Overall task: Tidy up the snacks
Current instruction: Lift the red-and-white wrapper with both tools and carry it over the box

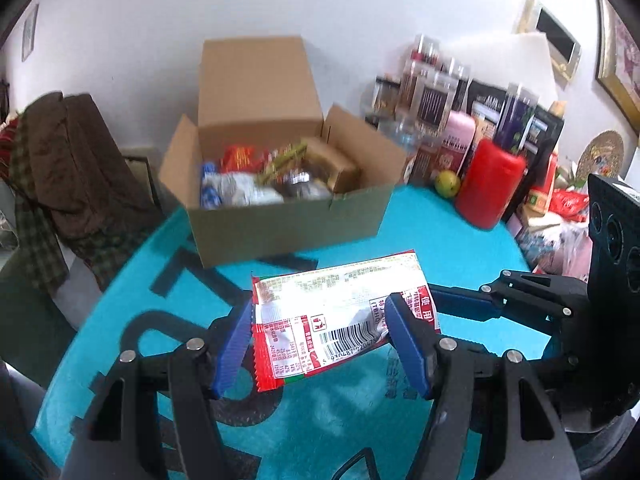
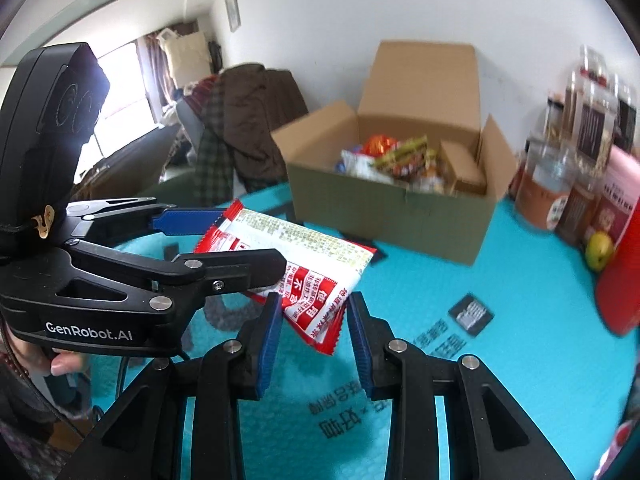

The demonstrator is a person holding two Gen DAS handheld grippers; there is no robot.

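Observation:
A red and white snack packet (image 1: 340,292) hangs flat above the teal table, held from two sides. My left gripper (image 1: 320,314) is shut on it, blue pads pressing its long edges. In the right wrist view my right gripper (image 2: 315,304) is shut on the packet's (image 2: 304,240) red near end, while the left gripper (image 2: 248,240) grips it from the left. One blue finger (image 1: 464,304) of the right gripper reaches in at the packet's right end. Beyond stands an open cardboard box (image 1: 280,224) with several snack packs inside (image 2: 384,208).
Jars and bottles crowd the table's back right, with a red cylinder (image 1: 488,184) and a green fruit (image 1: 447,184) in front. A small black card (image 2: 471,314) lies on the teal cover (image 2: 520,280). A chair draped with a brown jacket (image 1: 72,160) stands at the left.

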